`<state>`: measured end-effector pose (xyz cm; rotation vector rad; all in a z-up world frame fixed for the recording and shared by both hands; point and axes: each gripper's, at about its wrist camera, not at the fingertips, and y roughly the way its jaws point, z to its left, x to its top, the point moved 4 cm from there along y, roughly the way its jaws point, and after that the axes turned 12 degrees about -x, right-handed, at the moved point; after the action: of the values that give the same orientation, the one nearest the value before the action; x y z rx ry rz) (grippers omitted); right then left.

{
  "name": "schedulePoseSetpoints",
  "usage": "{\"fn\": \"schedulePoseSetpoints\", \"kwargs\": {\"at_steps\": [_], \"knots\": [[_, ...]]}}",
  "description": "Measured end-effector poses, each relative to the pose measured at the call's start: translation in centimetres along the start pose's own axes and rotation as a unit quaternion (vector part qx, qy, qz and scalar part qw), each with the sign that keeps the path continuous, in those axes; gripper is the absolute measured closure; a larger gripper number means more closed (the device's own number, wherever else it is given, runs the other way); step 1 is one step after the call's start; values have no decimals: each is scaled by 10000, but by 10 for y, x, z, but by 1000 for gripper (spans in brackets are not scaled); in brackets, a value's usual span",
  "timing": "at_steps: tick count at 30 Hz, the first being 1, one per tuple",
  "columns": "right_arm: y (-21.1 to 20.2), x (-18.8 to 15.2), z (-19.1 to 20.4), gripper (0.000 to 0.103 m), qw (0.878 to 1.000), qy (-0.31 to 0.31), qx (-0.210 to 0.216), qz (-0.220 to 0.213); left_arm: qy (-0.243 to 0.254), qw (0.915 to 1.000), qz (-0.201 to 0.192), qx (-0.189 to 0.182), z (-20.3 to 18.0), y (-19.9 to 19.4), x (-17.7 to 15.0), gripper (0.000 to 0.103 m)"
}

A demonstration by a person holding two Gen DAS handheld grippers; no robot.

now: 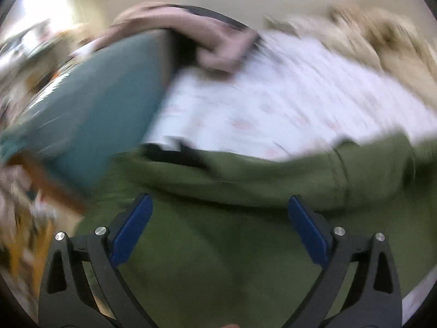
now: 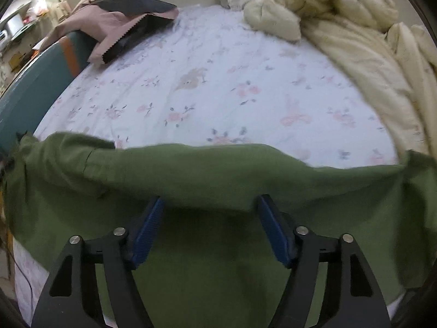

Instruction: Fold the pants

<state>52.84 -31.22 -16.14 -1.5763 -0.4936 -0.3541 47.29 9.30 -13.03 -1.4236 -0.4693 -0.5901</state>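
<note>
Olive green pants (image 2: 218, 172) lie spread across the near edge of a bed with a white floral sheet (image 2: 213, 82). In the right wrist view my right gripper (image 2: 210, 205) is open, its blue pads just above the green cloth, with nothing between them. In the left wrist view, which is blurred by motion, my left gripper (image 1: 220, 205) is wide open over the pants (image 1: 218, 246), and a seam or pocket edge (image 1: 341, 169) shows at the right.
A cream duvet (image 2: 355, 27) is bunched at the back right of the bed. A pink and black jacket (image 2: 117, 19) lies at the back left. A teal bed side panel (image 2: 35, 82) runs along the left, also in the left wrist view (image 1: 90, 114).
</note>
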Motion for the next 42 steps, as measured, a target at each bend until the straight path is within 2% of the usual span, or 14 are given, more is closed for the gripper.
{"fn": "schedulePoseSetpoints", "kwargs": {"at_steps": [3, 5, 6, 9, 15, 17, 21, 25, 28, 32, 33, 35, 38, 42], "knots": [[27, 24, 5, 31, 9994, 3, -343, -43, 262, 9991, 187, 261, -16, 38, 15, 5], [40, 35, 2, 31, 9974, 178, -695, -69, 73, 9985, 204, 512, -5, 57, 28, 5], [51, 37, -3, 30, 9958, 327, -853, 35, -230, 9967, 494, 597, 6, 78, 33, 5], [70, 32, -12, 29, 9943, 625, -798, 326, -1042, 9832, 1482, 217, 23, 119, 19, 3], [11, 11, -28, 29, 9913, 1213, -243, -452, -1229, 9876, 973, 41, 28, 88, 17, 4], [-20, -13, -44, 28, 9828, 1691, 108, -729, -1160, 9905, 719, -183, 24, 62, 11, 4], [-61, -90, -80, 25, 9657, 2487, 311, -681, -1410, 9884, 349, -438, 31, 4, -23, 4], [-63, -161, -120, 21, 9378, 3414, 537, -345, -2405, 9702, 210, -220, 63, -47, -79, 4], [-46, -203, -144, 21, 9002, 4231, 1037, 24, -3358, 9418, -83, -91, 93, -80, -118, 4], [-43, -213, -156, 21, 8719, 4661, 1503, -2, -3853, 9214, 479, -159, 103, -89, -171, 3], [-43, -213, -160, 21, 8632, 4810, 1536, -8, -4077, 9112, 583, -90, 107, -88, -187, 3], [-41, -208, -169, 21, 8572, 4930, 1484, -116, -4359, 8987, 482, 28, 119, -83, -197, 3], [-32, -200, -183, 21, 8532, 5005, 1449, -248, -4617, 8868, 132, 166, 136, -68, -192, 3], [-31, -192, -213, 21, 8366, 5307, 1263, -507, -4600, 8870, -390, -88, 151, -42, -166, 3]]}}
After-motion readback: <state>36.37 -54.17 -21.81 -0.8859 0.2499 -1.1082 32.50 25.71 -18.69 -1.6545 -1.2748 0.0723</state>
